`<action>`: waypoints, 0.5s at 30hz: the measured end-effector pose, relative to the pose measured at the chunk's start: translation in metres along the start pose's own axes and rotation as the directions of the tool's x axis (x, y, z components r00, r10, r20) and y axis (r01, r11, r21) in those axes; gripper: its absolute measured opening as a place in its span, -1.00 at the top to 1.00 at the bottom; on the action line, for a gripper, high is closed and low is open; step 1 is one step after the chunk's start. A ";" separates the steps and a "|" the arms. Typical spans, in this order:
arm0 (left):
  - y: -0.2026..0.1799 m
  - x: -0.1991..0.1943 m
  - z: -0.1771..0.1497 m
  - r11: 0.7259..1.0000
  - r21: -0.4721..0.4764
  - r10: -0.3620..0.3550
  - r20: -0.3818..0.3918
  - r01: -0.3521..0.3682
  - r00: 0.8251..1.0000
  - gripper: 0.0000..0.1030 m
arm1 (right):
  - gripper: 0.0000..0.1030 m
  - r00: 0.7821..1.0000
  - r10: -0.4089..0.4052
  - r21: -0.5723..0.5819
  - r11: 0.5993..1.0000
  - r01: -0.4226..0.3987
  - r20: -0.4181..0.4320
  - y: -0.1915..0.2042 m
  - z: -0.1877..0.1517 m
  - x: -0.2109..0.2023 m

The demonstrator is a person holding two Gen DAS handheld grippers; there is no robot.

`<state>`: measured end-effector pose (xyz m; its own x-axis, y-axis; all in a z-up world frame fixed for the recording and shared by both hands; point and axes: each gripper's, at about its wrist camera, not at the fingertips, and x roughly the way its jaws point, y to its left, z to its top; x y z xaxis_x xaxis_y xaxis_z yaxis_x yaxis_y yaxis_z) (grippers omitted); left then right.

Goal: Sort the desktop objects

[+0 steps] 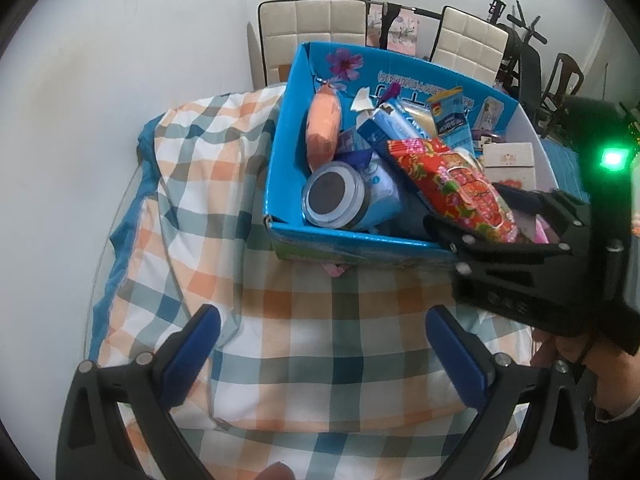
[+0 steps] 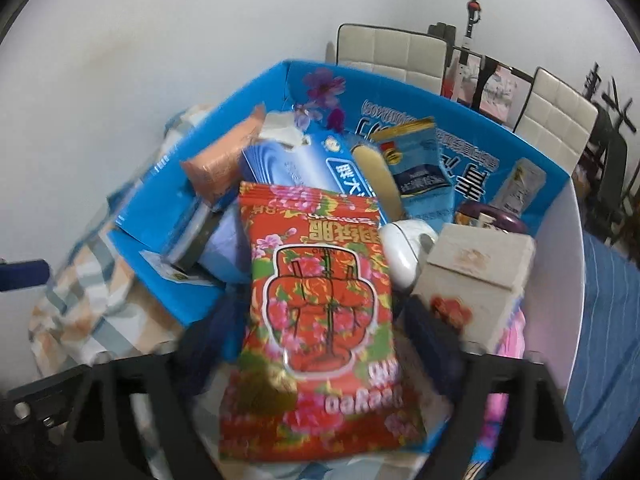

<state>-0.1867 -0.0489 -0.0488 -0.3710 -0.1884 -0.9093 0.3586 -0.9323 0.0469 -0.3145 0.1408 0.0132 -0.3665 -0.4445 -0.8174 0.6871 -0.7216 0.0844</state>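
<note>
A blue cardboard box stands on the checked cloth, packed with goods. On top lies a red flowered snack bag. My right gripper reaches over the box's near right corner. Its fingers stand wide on either side of the bag, and the pads do not press on it. My left gripper hangs open over bare cloth in front of the box, with nothing between its blue pads. Also in the box are an orange pack, a round tin and a white carton.
The checked cloth covers the table, with a blue striped surface to the right. Two padded chairs stand behind the box against the white wall. A hand holds the right gripper's handle.
</note>
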 end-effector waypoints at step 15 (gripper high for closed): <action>-0.020 -0.068 0.012 1.000 0.017 0.024 0.126 -0.026 0.992 -1.00 | -1.00 0.989 -0.094 0.212 0.975 0.067 0.118 -0.031 -0.034 -0.129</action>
<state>-0.1788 -0.0214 0.0173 -0.4674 -0.2478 -0.8486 0.3536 -0.9322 0.0774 -0.2677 0.2387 0.0966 -0.5008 -0.4347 -0.7485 0.5127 -0.8457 0.1481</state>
